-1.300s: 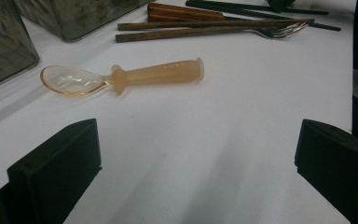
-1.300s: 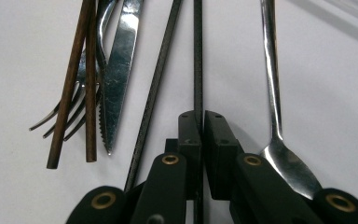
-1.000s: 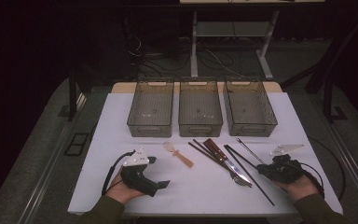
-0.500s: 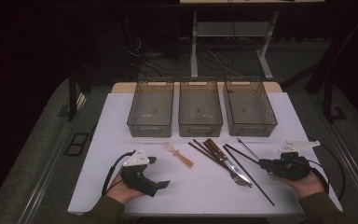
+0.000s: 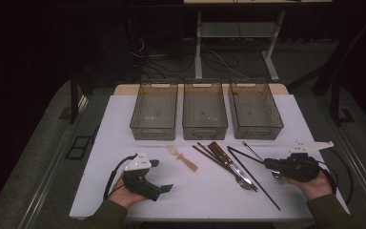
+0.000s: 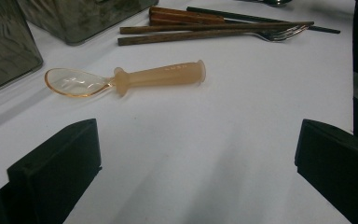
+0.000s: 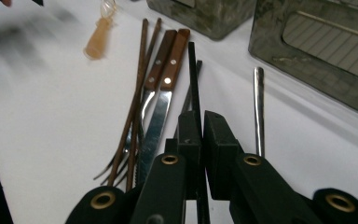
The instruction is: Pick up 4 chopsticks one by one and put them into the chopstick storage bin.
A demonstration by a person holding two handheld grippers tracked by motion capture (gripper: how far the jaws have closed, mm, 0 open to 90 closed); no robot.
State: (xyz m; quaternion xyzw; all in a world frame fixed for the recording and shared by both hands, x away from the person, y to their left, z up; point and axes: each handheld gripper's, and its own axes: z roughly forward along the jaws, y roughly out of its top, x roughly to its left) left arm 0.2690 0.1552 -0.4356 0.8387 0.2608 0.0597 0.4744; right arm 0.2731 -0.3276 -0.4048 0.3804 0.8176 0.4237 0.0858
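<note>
A black chopstick (image 7: 192, 74) is pinched between the closed jaws of the right gripper (image 7: 201, 128); the stick is seen running out past the tips toward the bins. In the high view it lies on the right half of the white table (image 5: 124, 129), slanted, far end nearest the right bin (image 5: 255, 109). A second black chopstick (image 5: 255, 180) lies just beside it, and whether the two touch cannot be told.

Step judged: lift-off of a single chopstick for sorting into a bin.

- Grip is taken near the stick's near end, so a long overhang is expected. Lift should be slow, with the stick kept level, or it will pivot in the pads.
- The second black chopstick should be checked as not dragged along.
- The metal handle (image 7: 258, 109) to the right of the jaws and the knife (image 7: 161, 102) and fork (image 7: 140, 116) to the left are close. A straight-up lift is advised before any sideways travel.
- The brown chopsticks (image 7: 140, 74) overlap the fork and knife, so sweeping across that pile should be avoided.
- For release, the stick should be aligned with the bin's long axis.

The left gripper (image 6: 196, 154) is held with jaws spread wide, nothing between them, hovering low over the table. The orange spoon (image 6: 126, 80) lies ahead of it, apart from the pile, with the left bin (image 5: 154, 110) beyond; it looks like the next easy pick for that side.
</note>
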